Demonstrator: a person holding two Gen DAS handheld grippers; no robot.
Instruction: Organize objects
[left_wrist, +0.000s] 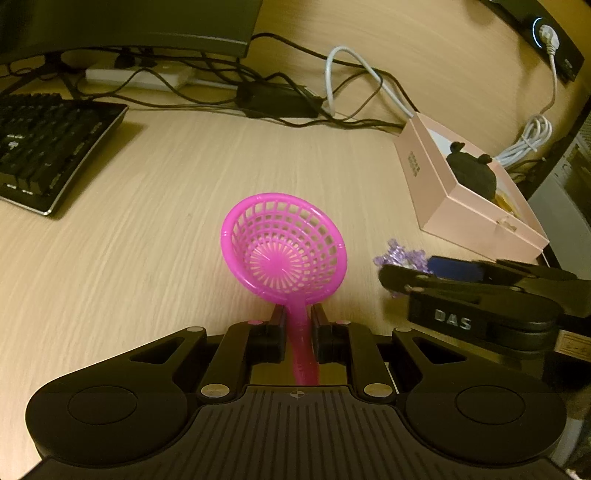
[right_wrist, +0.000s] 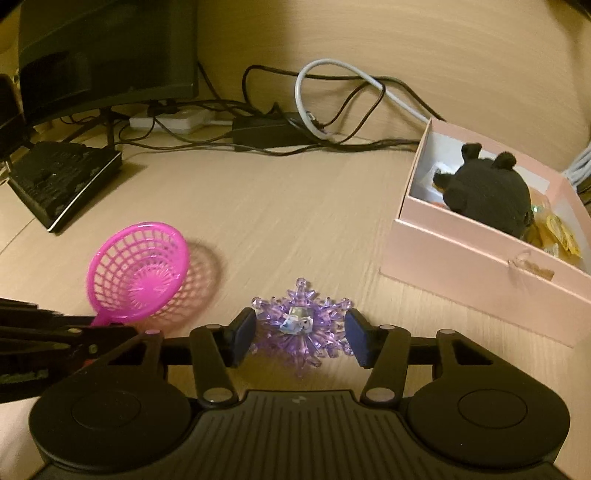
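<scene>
My left gripper is shut on the handle of a pink plastic strainer, whose round basket stands up over the wooden desk; it also shows in the right wrist view. My right gripper has its fingers on both sides of a purple crystal snowflake, touching or nearly touching it. The snowflake peeks out in the left wrist view beside the right gripper. A pink open box at the right holds a black plush toy and yellow items.
A black keyboard lies at the left. A monitor, a white power strip, a black adapter and tangled cables run along the back of the desk.
</scene>
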